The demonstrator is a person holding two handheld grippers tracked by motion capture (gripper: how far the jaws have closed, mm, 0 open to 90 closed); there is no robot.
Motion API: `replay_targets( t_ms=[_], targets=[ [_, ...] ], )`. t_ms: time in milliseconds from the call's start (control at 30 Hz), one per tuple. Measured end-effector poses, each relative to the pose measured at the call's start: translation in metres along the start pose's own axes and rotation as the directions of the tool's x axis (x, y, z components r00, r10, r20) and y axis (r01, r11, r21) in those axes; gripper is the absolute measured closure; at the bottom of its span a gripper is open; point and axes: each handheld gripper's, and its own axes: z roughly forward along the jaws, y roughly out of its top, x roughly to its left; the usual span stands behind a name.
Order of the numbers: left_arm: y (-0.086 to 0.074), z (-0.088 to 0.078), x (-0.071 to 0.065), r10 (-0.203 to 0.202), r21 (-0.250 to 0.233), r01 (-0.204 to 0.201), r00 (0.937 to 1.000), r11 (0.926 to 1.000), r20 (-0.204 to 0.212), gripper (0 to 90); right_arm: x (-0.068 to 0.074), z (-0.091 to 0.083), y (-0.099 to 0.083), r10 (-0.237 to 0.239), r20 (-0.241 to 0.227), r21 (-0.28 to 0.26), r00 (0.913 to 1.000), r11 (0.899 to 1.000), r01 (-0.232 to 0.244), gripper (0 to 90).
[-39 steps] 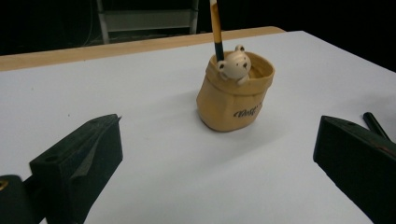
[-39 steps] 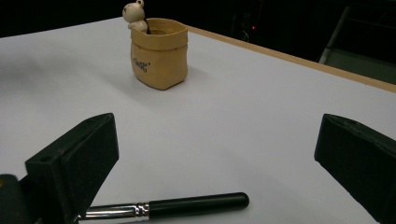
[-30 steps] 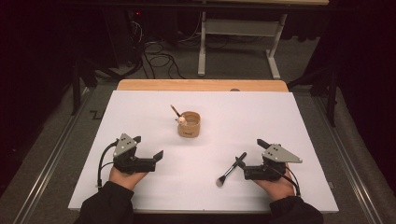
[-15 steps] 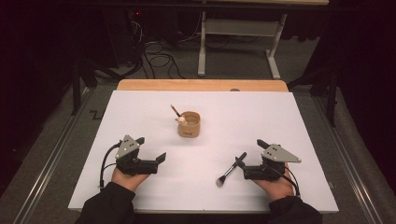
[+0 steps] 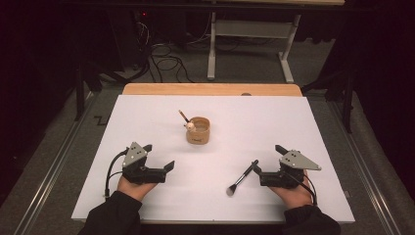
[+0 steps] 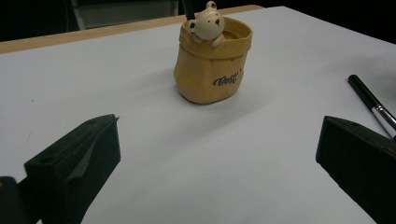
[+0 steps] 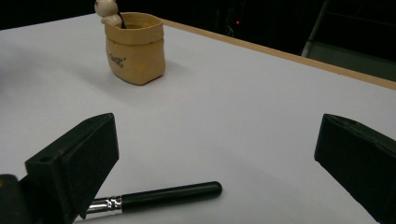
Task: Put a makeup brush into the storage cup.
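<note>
A tan pouch-shaped cup [image 5: 198, 130] with a small bear figure [image 5: 190, 126] on its rim stands mid-table, with a dark brush handle [image 5: 183, 116] sticking out of it. A black-handled makeup brush [image 5: 242, 177] lies flat on the white table, bristles toward the near edge. My right gripper [image 5: 267, 159] rests just right of that brush, open; in the right gripper view the brush handle [image 7: 168, 196] lies on the table by the left jaw, between the jaws, ungripped. My left gripper [image 5: 159, 156] sits open at the near left, empty, facing the cup [image 6: 212, 60].
The white tabletop [image 5: 313, 127] ends in a wooden strip [image 5: 210, 89] at the far side. Beyond it are a metal table frame [image 5: 249, 49] and cables [image 5: 166, 54] on the floor. Metal rails [image 5: 44, 176] run along both sides.
My left gripper has shifted slightly to the right and toward the near edge. The right gripper, the loose brush and the cup stay where they were.
</note>
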Motion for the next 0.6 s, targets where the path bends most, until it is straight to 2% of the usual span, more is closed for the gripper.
replay_targets(
  t_ms=[133, 333, 367, 600],
  targets=[
    [-0.001, 0.002, 0.002, 0.009, 0.001, -0.009, 0.9999, 1.0, 0.013, 0.6, -0.007, -0.003, -0.002, 0.001, 0.018, 0.011, 0.9998, 1.0, -0.001, 0.3],
    [0.0, 0.001, 0.002, 0.013, -0.014, -0.012, 0.9996, 0.9998, 0.026, 0.6, -0.021, -0.013, -0.007, 0.041, 0.08, 0.013, 0.9959, 0.999, -0.042, 0.3],
    [0.0, 0.001, 0.002, 0.01, -0.015, -0.009, 0.9996, 0.9998, 0.028, 0.6, -0.023, -0.015, -0.008, 0.055, 0.091, 0.022, 0.9943, 0.998, -0.058, 0.3],
    [0.002, 0.005, 0.003, 0.009, -0.021, -0.008, 0.9989, 0.9997, 0.046, 0.8, -0.034, -0.023, -0.014, 0.055, 0.136, 0.077, 0.9892, 0.995, -0.066, 0.3]
  ],
)
